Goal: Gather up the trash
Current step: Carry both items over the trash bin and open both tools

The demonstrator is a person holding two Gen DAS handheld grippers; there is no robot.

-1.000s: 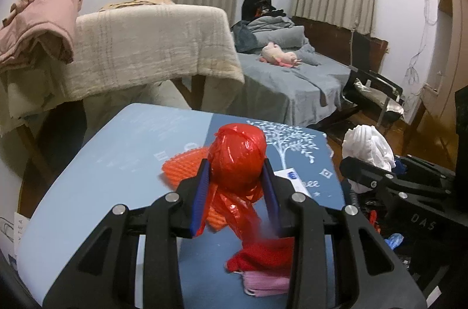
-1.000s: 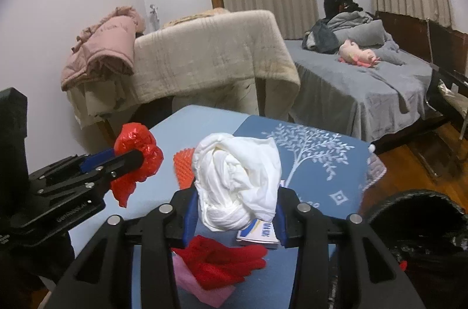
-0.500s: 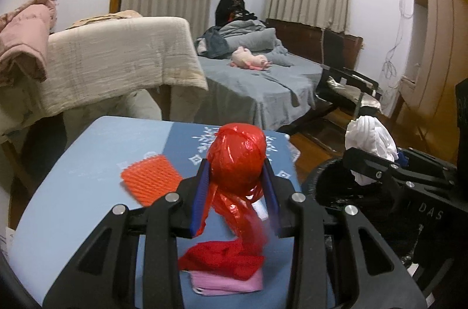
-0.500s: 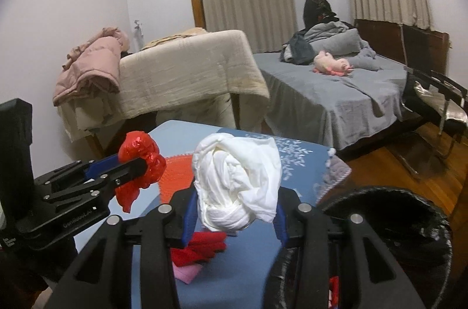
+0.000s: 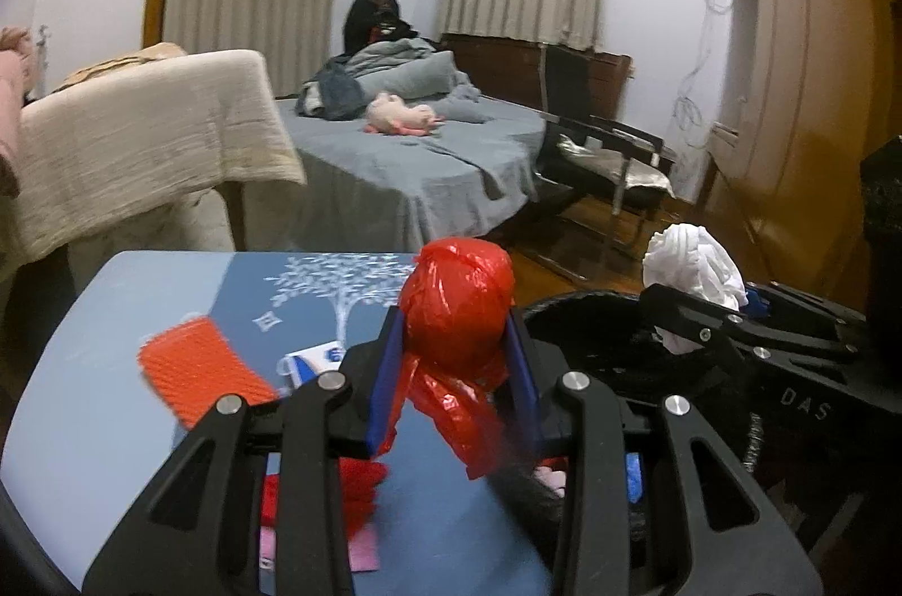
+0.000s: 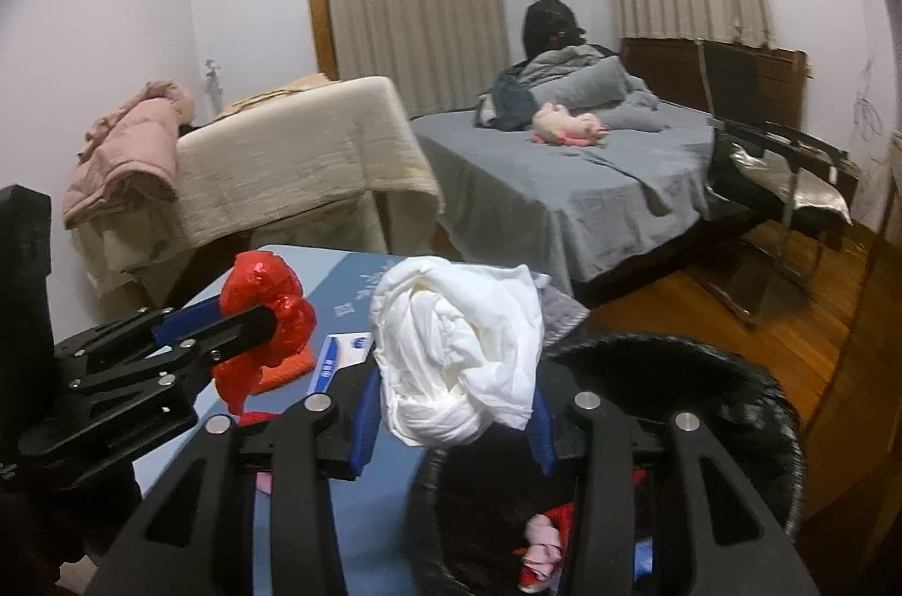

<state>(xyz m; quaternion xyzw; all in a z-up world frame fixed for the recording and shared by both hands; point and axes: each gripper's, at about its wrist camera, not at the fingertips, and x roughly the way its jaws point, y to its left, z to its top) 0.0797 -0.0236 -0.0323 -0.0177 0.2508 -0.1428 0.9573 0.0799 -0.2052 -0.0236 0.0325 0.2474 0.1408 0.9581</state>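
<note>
Disposal step: the left gripper (image 5: pixel 456 342) is clamped on a knotted red plastic bag (image 5: pixel 458 308) at frame centre; the right gripper (image 6: pixel 454 404) is clamped on a wadded white plastic bag (image 6: pixel 456 359). Position each bundle fully over the black-lined trash bin (image 6: pixel 761 404), lower right, before releasing. Keep clear of the blue table (image 5: pixel 101 370).

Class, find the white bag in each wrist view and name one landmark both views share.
Left wrist: white bag at right, above the bin rim.
Right wrist: white bag at centre, between the near jaws.
Shared landmark: pink plush toy on the bed.
</note>
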